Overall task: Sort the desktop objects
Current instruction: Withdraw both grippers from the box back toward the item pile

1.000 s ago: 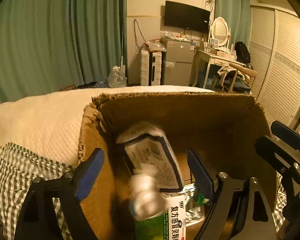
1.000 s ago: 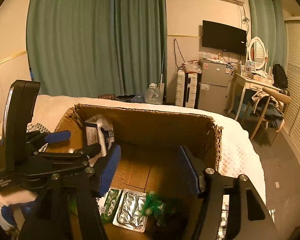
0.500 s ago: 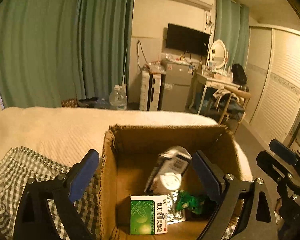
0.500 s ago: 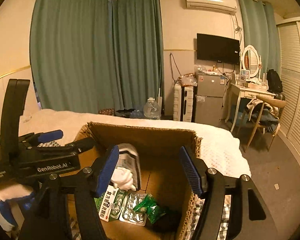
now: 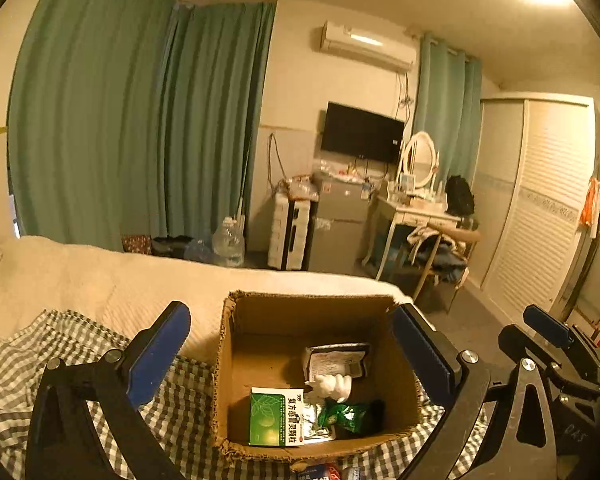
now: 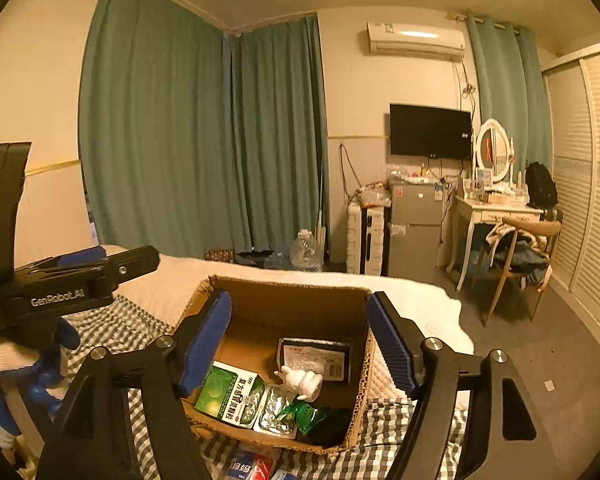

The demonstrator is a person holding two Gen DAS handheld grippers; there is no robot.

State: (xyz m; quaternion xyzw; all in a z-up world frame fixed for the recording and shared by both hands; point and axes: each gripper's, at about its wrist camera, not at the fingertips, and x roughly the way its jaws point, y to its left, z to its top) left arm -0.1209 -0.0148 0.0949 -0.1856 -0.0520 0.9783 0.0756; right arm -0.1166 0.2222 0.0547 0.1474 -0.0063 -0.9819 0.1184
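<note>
Bed (image 5: 100, 280) with a cream quilted cover fills the middle band of both views; green-white checked cloth (image 5: 180, 408) is spread over its near part, lower left of the left-wrist frame.

Open cardboard box (image 5: 236, 360) sits on the checked cloth, bottom centre in both views. Inside:
- dark flat pouch with a white label (image 6: 314, 358) at the back right, lying tilted
- green-white medicine carton (image 5: 276, 416) at the front left, lying flat
- silver blister pack (image 6: 276, 412) just right of the carton, partly under it
- small white figurine (image 6: 300, 382) in front of the pouch, above the blister pack
- crumpled green foil sachet (image 5: 346, 414) to the right of the blister pack, beside something dark I cannot tell

Red-white packet (image 6: 252, 466) lies on the cloth outside the box, at the bottom edge, cropped.

Left tongs (image 5: 292, 356): blue pads wide apart and opening, nothing between them, framing the box from above. They also show at the left edge of the right-wrist view.

Right tongs (image 6: 298, 340): pads apart and opening, empty, box seen between them. Their tip shows at the lower right of the left-wrist frame.
</note>
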